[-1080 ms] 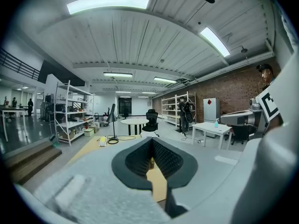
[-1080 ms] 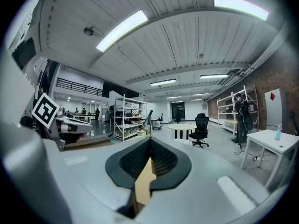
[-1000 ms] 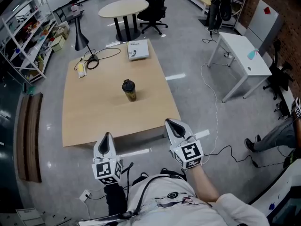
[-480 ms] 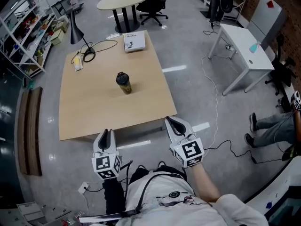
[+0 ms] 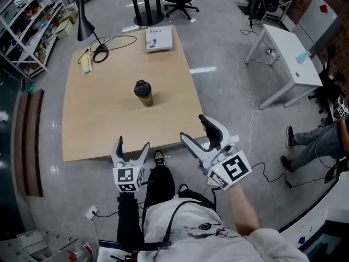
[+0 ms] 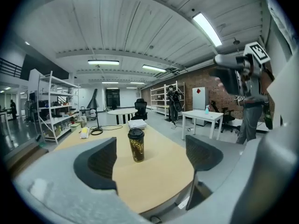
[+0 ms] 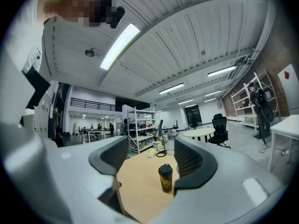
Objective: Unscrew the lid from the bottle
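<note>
A dark bottle (image 5: 144, 94) with a yellow pattern and a black lid (image 5: 142, 85) stands upright in the middle of the wooden table (image 5: 98, 119). Both grippers hang short of the table's near edge, far from the bottle. My left gripper (image 5: 132, 144) is open; its jaws have just been opening, with nothing between them. My right gripper (image 5: 194, 127) is open too, its jaws have just been opening, and it holds nothing. The left gripper view frames the bottle (image 6: 136, 146) between the fingers (image 6: 100, 160). In the right gripper view the bottle (image 7: 165, 178) stands near the right finger (image 7: 194, 160).
At the table's far end are a black desk lamp (image 5: 83, 29) with a coiled cable, a small yellow object (image 5: 85, 60) and a book (image 5: 158, 39). A white desk (image 5: 289, 59) stands at the right, shelves (image 5: 27, 26) at the left. A person (image 5: 316, 146) sits at the far right.
Both grippers went from shut to open. The left one sank lower in the view; the right one rose and moved up toward the table's near corner.
</note>
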`<state>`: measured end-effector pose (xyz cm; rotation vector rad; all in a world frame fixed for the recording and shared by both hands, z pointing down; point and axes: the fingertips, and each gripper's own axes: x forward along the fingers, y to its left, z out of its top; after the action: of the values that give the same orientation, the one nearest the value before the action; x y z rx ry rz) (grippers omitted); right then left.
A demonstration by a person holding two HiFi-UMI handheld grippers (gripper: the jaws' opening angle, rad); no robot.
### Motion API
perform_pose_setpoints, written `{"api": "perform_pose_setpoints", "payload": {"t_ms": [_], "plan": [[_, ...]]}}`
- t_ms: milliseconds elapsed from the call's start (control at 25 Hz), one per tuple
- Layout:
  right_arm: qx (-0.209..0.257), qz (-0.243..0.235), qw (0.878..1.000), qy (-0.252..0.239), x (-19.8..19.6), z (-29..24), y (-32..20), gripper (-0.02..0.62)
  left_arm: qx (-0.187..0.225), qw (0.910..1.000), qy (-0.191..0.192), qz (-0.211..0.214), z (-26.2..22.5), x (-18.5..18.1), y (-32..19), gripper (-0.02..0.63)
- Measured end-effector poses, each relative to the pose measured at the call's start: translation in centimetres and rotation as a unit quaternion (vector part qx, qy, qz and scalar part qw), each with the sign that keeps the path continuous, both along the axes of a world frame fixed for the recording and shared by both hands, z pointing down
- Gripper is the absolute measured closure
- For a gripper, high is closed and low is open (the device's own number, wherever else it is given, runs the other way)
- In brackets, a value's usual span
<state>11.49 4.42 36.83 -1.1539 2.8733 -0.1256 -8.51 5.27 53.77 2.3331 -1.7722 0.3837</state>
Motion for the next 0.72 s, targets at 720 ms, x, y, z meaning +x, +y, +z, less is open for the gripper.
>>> {"api": "perform_pose_setpoints", "payload": {"t_ms": [720], "plan": [[-0.101,0.068,0.983,0.140,-5.9,4.7,-20.4,0.251,-0.061,0.9903,-0.070,0.104,21.2,2.4,-25.7,0.035]]}}
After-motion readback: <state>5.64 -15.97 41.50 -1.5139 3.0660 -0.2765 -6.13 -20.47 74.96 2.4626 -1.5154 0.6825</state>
